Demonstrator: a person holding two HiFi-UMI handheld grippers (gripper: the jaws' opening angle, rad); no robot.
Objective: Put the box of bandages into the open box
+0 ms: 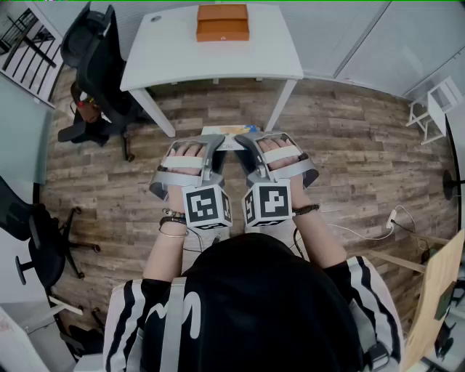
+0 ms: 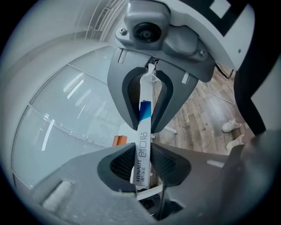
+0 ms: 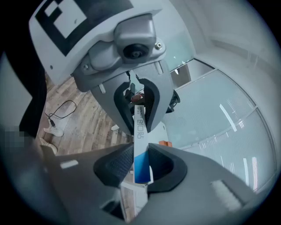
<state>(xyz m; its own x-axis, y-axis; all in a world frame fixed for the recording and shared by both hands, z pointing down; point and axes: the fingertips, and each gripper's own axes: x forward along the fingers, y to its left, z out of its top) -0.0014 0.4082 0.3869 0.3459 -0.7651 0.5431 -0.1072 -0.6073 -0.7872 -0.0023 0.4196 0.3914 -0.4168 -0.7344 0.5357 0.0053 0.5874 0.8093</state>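
Left gripper and right gripper both pinch the box of bandages, held short of the desk. The orange box sits on the desk, so carry and drop-in are still left.

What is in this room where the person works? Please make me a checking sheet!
Surface: white rectangular table, standing apart from the person.
Job's things: orange rectangular box on the table's far side; flat white-and-blue cardboard bandage box held in the air above the floor.
Clutter: nothing seen.
Grippers: left tool and right tool each clamp one end of the bandage box.
Cables: thin white cable lying on the floor at the right.
Surroundings: brown wooden plank floor, black office chair, frosted glass walls.
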